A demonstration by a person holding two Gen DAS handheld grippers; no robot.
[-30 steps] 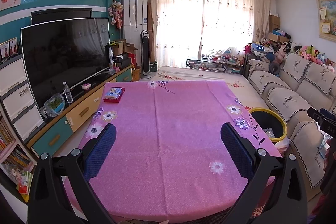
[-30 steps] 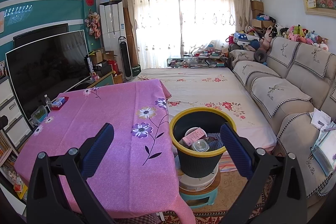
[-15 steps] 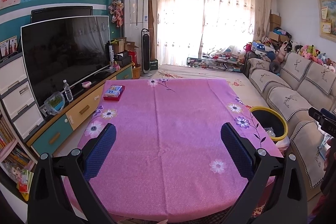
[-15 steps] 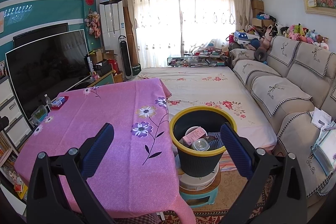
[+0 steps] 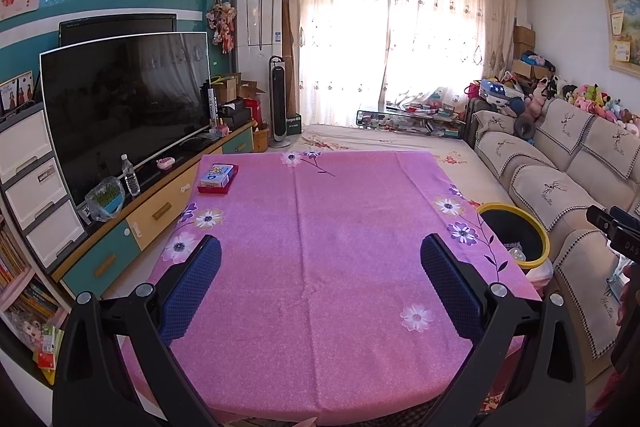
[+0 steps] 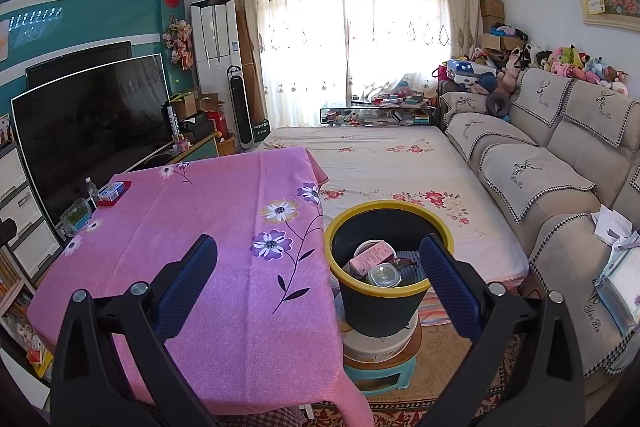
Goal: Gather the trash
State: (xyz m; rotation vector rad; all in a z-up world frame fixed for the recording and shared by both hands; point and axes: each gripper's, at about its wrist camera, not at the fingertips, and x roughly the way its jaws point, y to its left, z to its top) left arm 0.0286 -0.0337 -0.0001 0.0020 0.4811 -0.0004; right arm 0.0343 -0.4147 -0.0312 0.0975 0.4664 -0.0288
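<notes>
Left wrist view: left gripper (image 5: 320,283) hangs over the near half of the table (image 5: 320,367), fingers spread wide with nothing between the blue pads (image 5: 192,287).
Right wrist view: right gripper (image 6: 318,281) is held above the table's right edge and the bin, fingers likewise wide apart and empty.
Table cover: pink cloth with printed flowers (image 6: 200,267); its surface is bare except for one box.
Box: small blue-and-white box on a red tray (image 5: 218,178), at the far left corner of the table, well apart from both grippers.
Bin: dark bin with a yellow rim (image 6: 340,223), just beside the table's right edge, standing on a white drum on a teal stool (image 6: 380,375).
Trash in bin: pink carton (image 6: 370,259) leaning inside, a round clear lid (image 6: 384,275) next to it.
Surroundings: television (image 5: 120,107) along the left wall, sofa (image 6: 560,179) on the right, curtained window (image 5: 400,47) at the far end.
</notes>
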